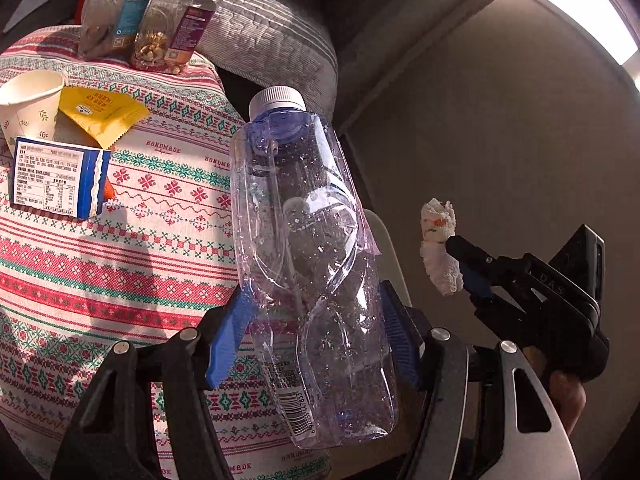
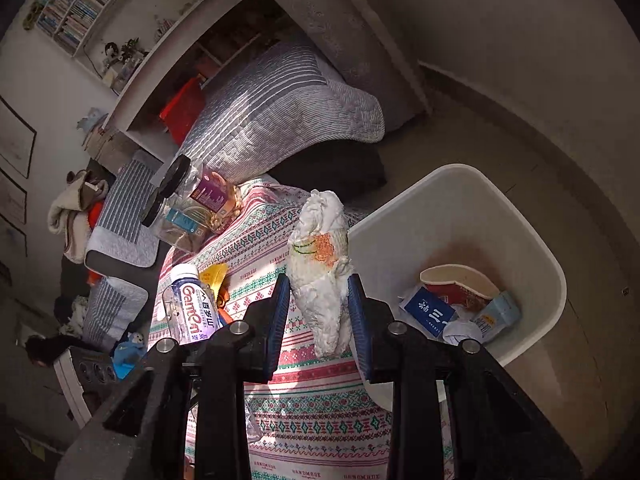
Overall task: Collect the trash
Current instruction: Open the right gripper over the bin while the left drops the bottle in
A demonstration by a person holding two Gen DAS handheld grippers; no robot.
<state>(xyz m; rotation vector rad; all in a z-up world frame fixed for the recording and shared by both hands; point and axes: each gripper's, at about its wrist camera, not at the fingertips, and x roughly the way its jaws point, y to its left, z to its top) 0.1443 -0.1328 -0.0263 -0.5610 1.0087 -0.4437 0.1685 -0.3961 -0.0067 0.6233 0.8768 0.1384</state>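
Two jars [image 1: 148,12]: clear plastic, dark lids, upright side by side at the far edge of the desk, nuts in the bottom of the right one.
Desk [image 1: 120,264]: round, draped in a red, green and white patterned cloth.
Paper cup [image 1: 30,108]: white with leaf print, on its side near the left edge, mouth towards the lens.
Yellow wrapper [image 1: 102,114]: flat on the cloth, touching the cup's right side.
Blue-and-white carton [image 1: 60,178]: lying just in front of cup and wrapper, printed label up.
Left gripper [image 1: 316,336]: jaws clamped on the lower half of the bottle, one blue pad on each flank.
Bottle [image 1: 304,248]: clear, white-capped, droplets inside, lifted off the cloth, cap tilted slightly left, hanging over the desk's right edge.
Right gripper [image 2: 320,312]: jaws clamped on the paper wad, held in the air right of the bottle.
Paper wad [image 2: 322,268]: crumpled white tissue with an orange and green print, upright between the blue pads, above the desk edge just left of the bin.
Bin [image 2: 532,240]: white, on the floor beside the desk, with a red-and-cream bowl, a blue packet and crumpled paper inside.
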